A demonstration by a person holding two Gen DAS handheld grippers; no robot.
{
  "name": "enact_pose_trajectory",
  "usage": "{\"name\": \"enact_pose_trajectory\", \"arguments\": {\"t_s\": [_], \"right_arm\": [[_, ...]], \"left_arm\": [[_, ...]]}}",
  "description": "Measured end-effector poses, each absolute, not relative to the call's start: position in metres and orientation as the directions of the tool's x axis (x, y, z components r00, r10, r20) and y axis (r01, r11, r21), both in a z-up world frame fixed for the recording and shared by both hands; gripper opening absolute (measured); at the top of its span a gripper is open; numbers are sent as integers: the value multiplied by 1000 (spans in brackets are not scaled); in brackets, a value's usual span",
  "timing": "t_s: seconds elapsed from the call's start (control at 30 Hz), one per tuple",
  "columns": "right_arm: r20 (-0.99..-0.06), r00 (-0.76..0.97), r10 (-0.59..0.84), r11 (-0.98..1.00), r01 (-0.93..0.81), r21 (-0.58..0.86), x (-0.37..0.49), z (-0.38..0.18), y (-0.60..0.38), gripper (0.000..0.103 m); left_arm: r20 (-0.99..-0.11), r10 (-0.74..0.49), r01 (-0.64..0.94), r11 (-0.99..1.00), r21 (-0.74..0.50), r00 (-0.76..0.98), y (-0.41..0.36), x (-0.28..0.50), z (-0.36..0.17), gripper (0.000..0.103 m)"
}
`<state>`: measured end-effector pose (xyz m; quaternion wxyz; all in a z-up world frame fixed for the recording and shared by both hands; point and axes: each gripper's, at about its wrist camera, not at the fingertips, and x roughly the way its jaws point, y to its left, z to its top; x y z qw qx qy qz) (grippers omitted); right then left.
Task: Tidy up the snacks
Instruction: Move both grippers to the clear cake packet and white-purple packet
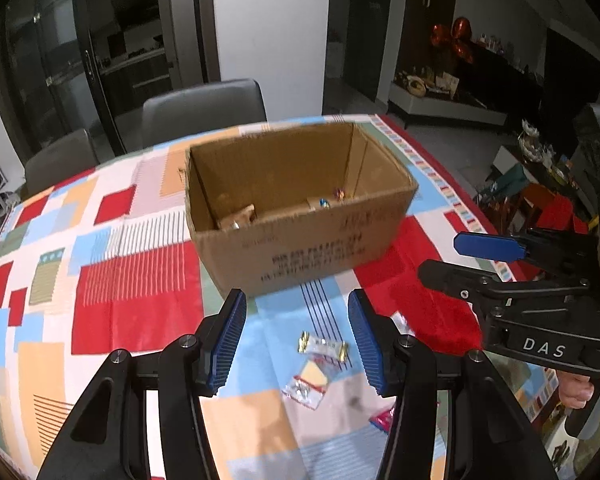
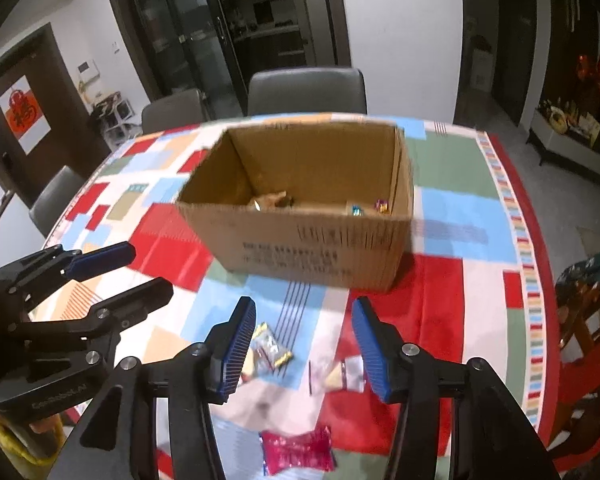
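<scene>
The box stands open-topped on the counter, its long axis running left to right across both views, printed side facing the cameras. Inside lie a few snacks: a tan packet at the left of the floor, and a blue candy and a purple candy near the right wall. In front of the box, loose on the counter, lie a gold-ended candy, a clear packet just nearer, and a red packet nearest the edge. The left claw hangs above the gold-ended candy, fingers apart and gripping nothing. The right claw hovers beside it, likewise spread and bare. Grey chairs stand behind the counter.
</scene>
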<state>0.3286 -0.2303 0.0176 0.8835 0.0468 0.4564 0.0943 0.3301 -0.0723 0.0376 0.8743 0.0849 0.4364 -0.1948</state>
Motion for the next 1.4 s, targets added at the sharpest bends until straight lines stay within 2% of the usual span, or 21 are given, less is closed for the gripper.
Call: {"name": "enact_pose_trajectory", "arguments": {"t_s": [0.27,0.6,1.03,1.33,1.4], "right_arm": [[-867,455,203,979,-100,177,327,-24,-234,51],[-928,333,166,986,-52,157,334,-68,-239,51],[-965,226,130,990,22,139,348,-111,-248,51],[-977,183,112,993,5,115,359,-126,-242,51],[-978,178,110,994,-1,112,361,-129,-240,60]], "left_arm": [[-861,-256,428,902,-49,440,-79,323,3,52],[-923,-245,434,896,-98,297,-80,328,-44,58],[-969,-180,426,900,-92,172,-87,337,-98,63],[-979,-138,445,894,-58,149,-95,339,-115,66],[-980,-132,447,893,-53,148,-97,340,-118,66]]}}
